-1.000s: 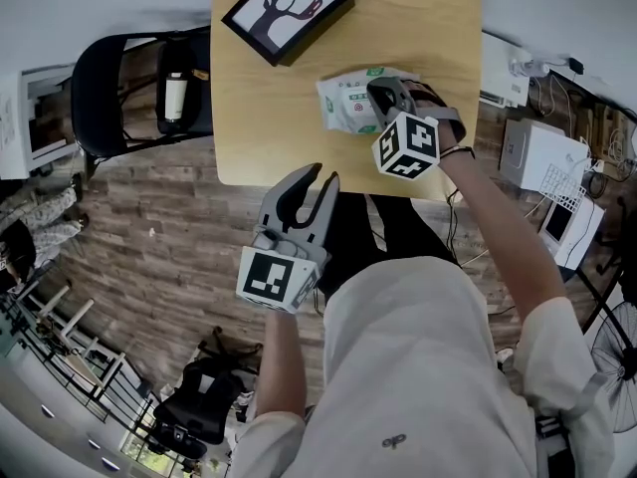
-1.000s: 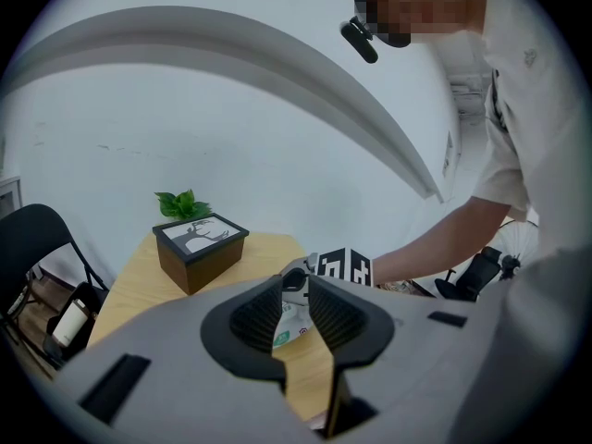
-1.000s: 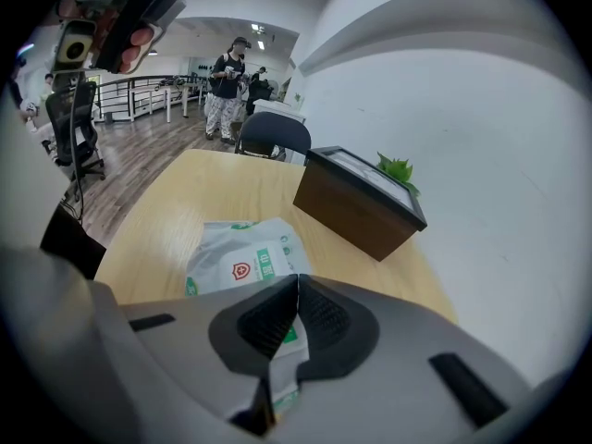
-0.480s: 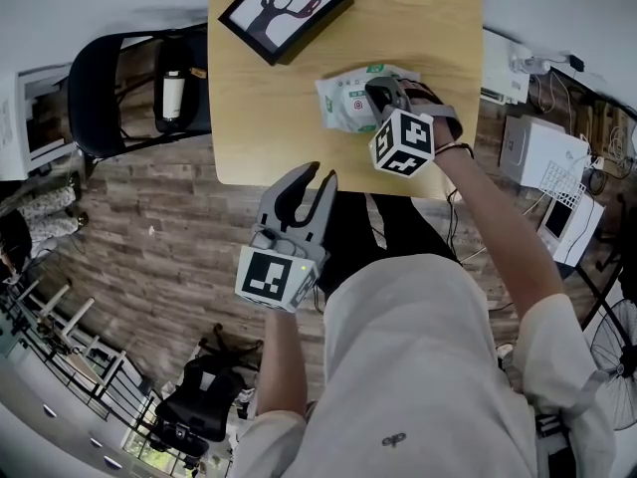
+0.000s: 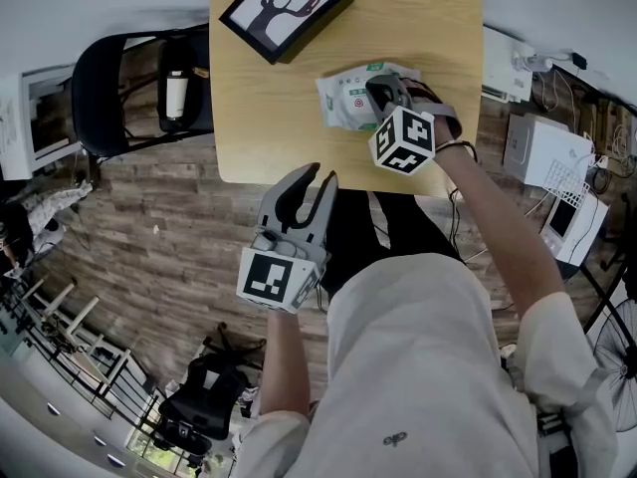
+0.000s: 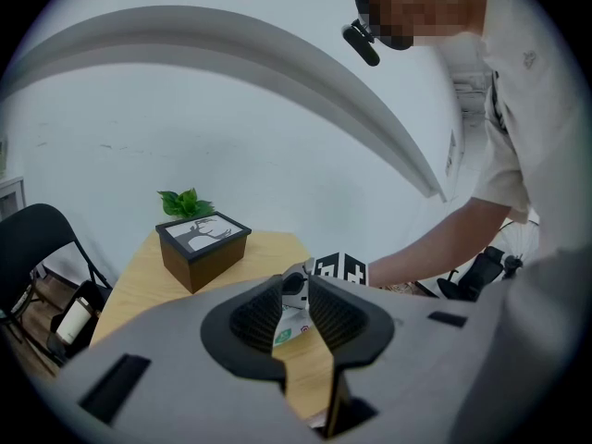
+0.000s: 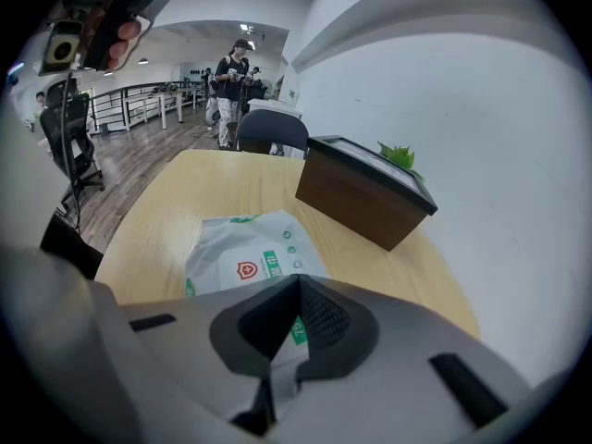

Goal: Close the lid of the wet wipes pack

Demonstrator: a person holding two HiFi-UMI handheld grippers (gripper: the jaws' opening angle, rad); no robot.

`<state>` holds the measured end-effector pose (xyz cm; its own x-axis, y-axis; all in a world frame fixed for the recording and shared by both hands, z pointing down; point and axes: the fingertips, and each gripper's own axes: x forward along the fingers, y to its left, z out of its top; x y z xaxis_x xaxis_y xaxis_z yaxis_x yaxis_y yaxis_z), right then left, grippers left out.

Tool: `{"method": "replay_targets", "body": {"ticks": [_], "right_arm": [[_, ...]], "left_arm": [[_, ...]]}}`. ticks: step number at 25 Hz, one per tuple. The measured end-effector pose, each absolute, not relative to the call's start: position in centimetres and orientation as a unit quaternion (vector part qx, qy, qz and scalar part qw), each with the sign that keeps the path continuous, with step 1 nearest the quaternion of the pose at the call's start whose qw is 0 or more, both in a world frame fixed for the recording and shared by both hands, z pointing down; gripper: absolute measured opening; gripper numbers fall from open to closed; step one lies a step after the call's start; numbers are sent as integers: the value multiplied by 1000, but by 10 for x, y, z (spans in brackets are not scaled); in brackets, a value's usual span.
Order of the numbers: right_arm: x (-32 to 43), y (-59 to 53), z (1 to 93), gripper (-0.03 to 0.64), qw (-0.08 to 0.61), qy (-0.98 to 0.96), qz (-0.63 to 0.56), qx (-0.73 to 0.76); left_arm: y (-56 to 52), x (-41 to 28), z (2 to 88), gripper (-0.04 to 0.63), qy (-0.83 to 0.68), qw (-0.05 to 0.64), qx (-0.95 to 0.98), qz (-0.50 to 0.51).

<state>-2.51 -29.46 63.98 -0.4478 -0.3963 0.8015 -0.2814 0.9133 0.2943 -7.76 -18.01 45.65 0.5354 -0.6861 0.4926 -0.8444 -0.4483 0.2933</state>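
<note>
The white and green wet wipes pack [image 5: 346,101] lies flat on the wooden table [image 5: 259,118], right of its middle. My right gripper [image 5: 376,90] points steeply down with its tips on the pack's right part. Its jaws are shut and nothing shows between them. In the right gripper view the closed tips [image 7: 298,280] cover the near part of the pack [image 7: 245,257], so the lid is hidden. My left gripper [image 5: 324,171] hangs off the table's near edge, slightly open and empty. A strip of the pack [image 6: 289,326] shows through the left gripper's [image 6: 296,280] gap.
A dark box with a deer picture [image 5: 289,8] stands at the table's far left, with a small green plant [image 6: 188,202] behind it. A black chair [image 5: 129,88] holding a bottle [image 5: 176,93] stands left of the table. White appliances [image 5: 542,157] sit on the floor at right.
The right gripper has crept a little farther over the pack. The left gripper has stayed where it was.
</note>
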Motion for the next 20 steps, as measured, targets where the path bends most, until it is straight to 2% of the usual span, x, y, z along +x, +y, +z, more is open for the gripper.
{"method": "replay_targets", "body": {"ticks": [10,20], "right_arm": [[-11,-279,629,-5,465,-856,-53,219],[-12,-243,596,-5,423,-864,-30,271]], "left_arm": [[-156,-68,455,84,-466,261,830,160],[-119,-92,457,84,-477,262,826,145]]}}
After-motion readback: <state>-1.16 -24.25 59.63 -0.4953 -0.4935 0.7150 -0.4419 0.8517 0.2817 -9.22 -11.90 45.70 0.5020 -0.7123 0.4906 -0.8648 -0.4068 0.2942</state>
